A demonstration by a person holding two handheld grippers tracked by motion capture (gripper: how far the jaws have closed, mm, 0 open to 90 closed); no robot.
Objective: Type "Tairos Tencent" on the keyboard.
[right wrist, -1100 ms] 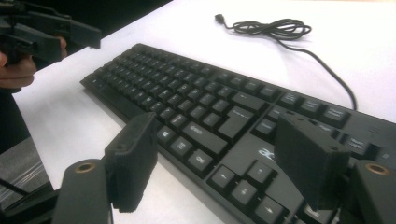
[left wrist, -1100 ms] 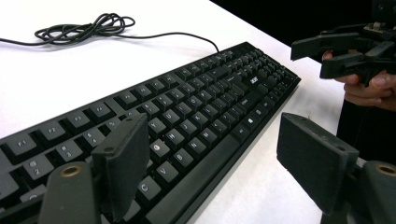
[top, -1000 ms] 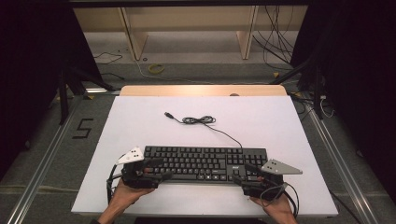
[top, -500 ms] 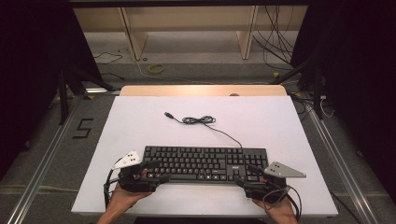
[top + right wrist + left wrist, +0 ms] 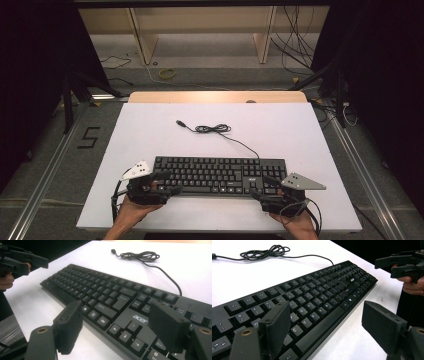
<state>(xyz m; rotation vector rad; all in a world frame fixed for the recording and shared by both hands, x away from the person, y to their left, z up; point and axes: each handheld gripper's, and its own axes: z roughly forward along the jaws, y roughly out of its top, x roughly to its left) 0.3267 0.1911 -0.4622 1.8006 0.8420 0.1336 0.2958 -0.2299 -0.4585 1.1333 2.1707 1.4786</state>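
Note:
A black keyboard (image 5: 220,175) lies flat on the white table (image 5: 150,135), near its front edge. Its black cable (image 5: 215,129) runs back to a loose coil and a USB plug (image 5: 179,122). My left gripper (image 5: 165,184) is open at the keyboard's (image 5: 312,295) left front corner. In the left gripper view (image 5: 329,330) one jaw hangs over the keys and the other over bare table. My right gripper (image 5: 264,186) is open at the right front corner. In the right gripper view (image 5: 117,327) the jaws straddle the arrow keys of the keyboard (image 5: 105,292).
Beyond the table's far edge a wooden frame (image 5: 200,30) stands on the floor among loose cables (image 5: 167,74). Metal rails (image 5: 45,175) run along both sides of the table. White table surface lies bare behind the cable (image 5: 142,257).
Both grippers have drifted slightly toward the table's front edge. The keyboard and its cable have not moved.

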